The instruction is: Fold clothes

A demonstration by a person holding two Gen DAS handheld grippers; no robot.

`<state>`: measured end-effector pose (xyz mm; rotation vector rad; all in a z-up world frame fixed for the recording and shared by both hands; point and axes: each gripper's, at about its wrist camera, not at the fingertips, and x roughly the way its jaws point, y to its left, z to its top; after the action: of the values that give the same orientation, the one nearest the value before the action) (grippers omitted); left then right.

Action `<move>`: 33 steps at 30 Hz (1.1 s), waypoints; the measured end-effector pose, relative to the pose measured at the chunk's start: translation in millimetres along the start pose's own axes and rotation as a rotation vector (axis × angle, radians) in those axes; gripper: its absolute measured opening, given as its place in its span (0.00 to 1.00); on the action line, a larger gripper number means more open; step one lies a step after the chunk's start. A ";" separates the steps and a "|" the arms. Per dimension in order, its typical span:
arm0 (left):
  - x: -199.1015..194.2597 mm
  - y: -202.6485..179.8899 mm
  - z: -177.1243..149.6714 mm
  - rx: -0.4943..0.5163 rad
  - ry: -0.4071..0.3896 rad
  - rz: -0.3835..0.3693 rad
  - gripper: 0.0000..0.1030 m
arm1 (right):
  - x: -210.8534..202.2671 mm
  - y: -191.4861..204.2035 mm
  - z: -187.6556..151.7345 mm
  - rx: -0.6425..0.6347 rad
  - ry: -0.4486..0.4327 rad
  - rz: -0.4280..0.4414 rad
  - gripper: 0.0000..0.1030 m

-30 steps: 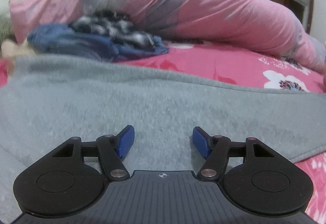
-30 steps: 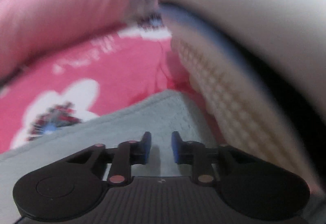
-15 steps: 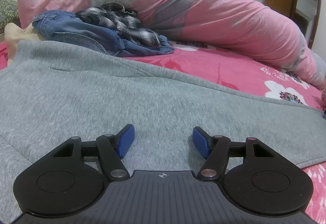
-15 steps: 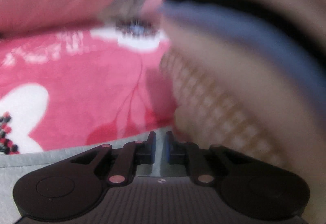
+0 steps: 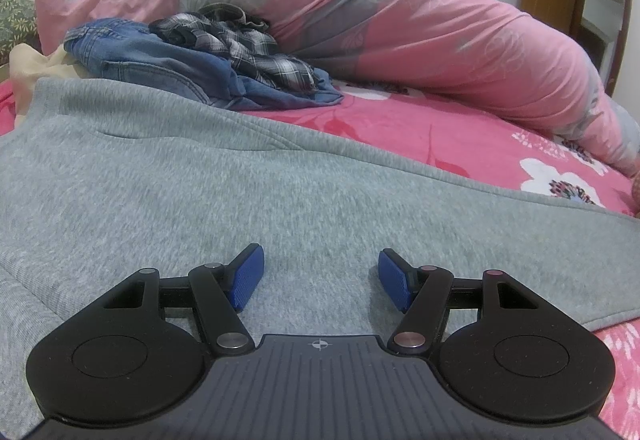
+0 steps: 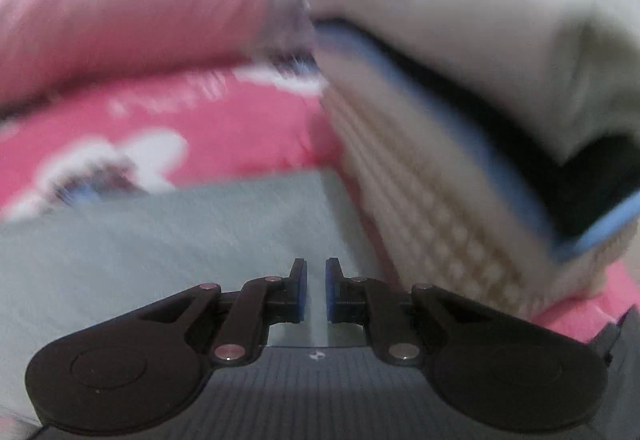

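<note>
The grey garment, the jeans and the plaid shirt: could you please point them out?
grey garment (image 5: pixel 240 200), left wrist view, flat middle.
jeans (image 5: pixel 156 68), left wrist view, folded denim.
plaid shirt (image 5: pixel 248 48), left wrist view, crumpled top.

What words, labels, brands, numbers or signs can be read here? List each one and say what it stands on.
None: no readable text in either view.
Left gripper: only a small crosshair mark on its body, no letters.
Right gripper: a similar small mark, blurred.
Gray garment, jeans, plaid shirt, folded stack: no label or print visible.

Right gripper (image 6: pixel 316 290) jaws nearly shut — nothing visibly between — over grey garment (image 6: pixel 160 240), folded clothes stack (image 6: pixel 460 120) right
</note>
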<state>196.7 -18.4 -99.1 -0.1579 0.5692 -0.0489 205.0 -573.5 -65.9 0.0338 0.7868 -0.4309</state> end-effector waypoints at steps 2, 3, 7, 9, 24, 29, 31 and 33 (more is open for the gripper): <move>0.3 0.0 0.2 0.000 0.001 0.001 0.62 | 21.5 -6.9 -8.2 -0.010 0.052 -0.071 0.00; 0.5 -0.2 0.2 0.001 0.001 0.001 0.62 | 24.4 -7.7 -12.5 -0.042 0.040 -0.096 0.00; 1.0 -0.3 0.2 0.001 0.003 0.002 0.63 | 8.6 2.9 -17.9 -0.088 -0.013 -0.124 0.00; 1.2 -0.4 0.3 0.002 0.004 0.002 0.63 | -3.3 4.5 -14.3 -0.073 -0.049 -0.106 0.00; 1.2 0.6 -0.1 -0.010 0.004 -0.010 0.65 | -39.2 1.3 -20.1 0.001 -0.019 -0.059 0.00; -4.9 4.7 3.9 -0.039 -0.008 -0.040 0.65 | -151.6 -45.5 -60.8 0.256 -0.086 0.143 0.07; -16.6 5.4 8.3 -0.055 -0.026 -0.061 0.65 | -182.2 -57.7 -85.5 0.364 -0.065 0.234 0.28; -34.4 4.5 12.5 -0.061 -0.048 -0.090 0.65 | -190.3 -65.3 -103.1 0.458 -0.028 0.315 0.45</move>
<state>174.5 -9.2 -71.2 -0.2433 0.5155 -0.1154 -9.0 -544.7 1.1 0.5707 0.6282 -0.3034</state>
